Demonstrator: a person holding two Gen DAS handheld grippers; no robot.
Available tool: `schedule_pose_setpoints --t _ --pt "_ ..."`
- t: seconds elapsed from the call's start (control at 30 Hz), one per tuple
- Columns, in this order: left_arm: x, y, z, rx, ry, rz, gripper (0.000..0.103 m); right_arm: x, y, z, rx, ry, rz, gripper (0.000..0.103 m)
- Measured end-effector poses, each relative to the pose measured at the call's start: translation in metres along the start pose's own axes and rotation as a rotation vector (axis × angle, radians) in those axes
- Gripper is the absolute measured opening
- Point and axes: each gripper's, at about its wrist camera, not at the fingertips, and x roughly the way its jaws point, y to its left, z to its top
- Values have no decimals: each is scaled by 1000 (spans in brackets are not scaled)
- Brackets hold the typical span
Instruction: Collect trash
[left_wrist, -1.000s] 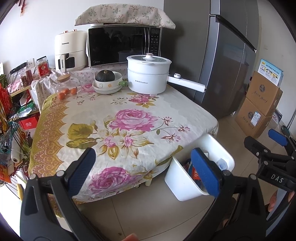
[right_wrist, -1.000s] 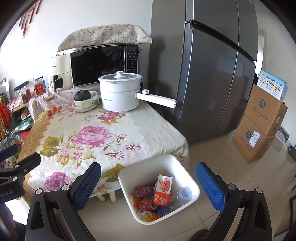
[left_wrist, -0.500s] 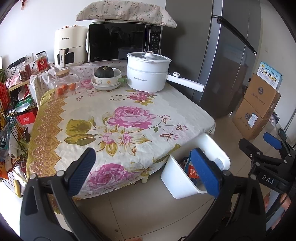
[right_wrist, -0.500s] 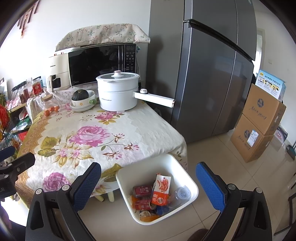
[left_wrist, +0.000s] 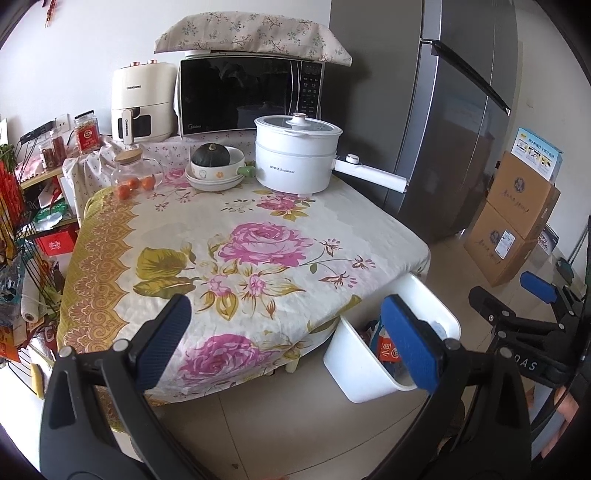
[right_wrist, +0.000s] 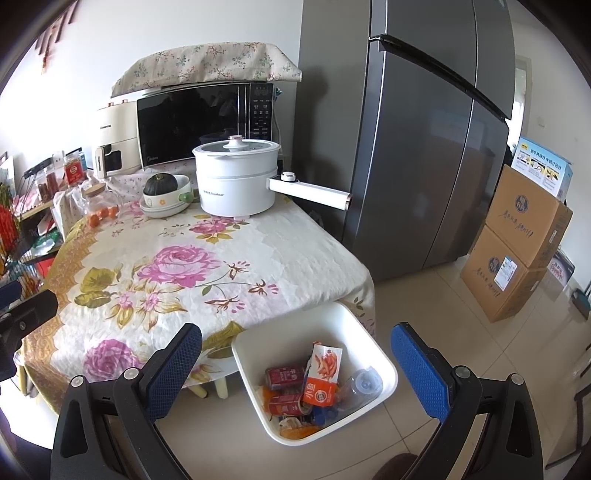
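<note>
My left tongs (left_wrist: 286, 343) stand wide open with nothing between the blue pads, held off the near edge of the table (left_wrist: 236, 254). My right tongs (right_wrist: 295, 369) are just as wide apart and empty, hanging over the white bin (right_wrist: 364, 349).

The bin sits on the tiled floor (right_wrist: 424, 317) at the table's near right corner, its far rim tucked under the overhang of the floral cloth. Inside it: two red cans (right_wrist: 284, 376) lying on their sides, an orange-and-white snack carton (right_wrist: 325, 373) standing on end against them, a clear plastic bottle (right_wrist: 364, 382) with its cap toward me, and some orange wrappers (right_wrist: 297, 430) at the near wall — the rest underneath is too jumbled to name. From the left view the bin (left_wrist: 354, 363) shows only part of its contents behind my right-hand pad.

On the table, all at the far end: a white electric pot (left_wrist: 297, 157) with lid and long handle, a stack of bowls holding a dark green squash (left_wrist: 211, 155), and a glass jar (left_wrist: 135, 173) with small orange fruits. Microwave (left_wrist: 247, 98) and air fryer (left_wrist: 142, 107) stand behind — grey fridge (right_wrist: 424, 129) to the right, cardboard boxes (right_wrist: 517, 243) stacked beside it.
</note>
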Motion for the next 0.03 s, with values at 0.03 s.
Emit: schedule_pose_setpoints --t 0.03 --pt "0 -1 0 4 -4 4 102 0 0 0 -1 1 0 103"
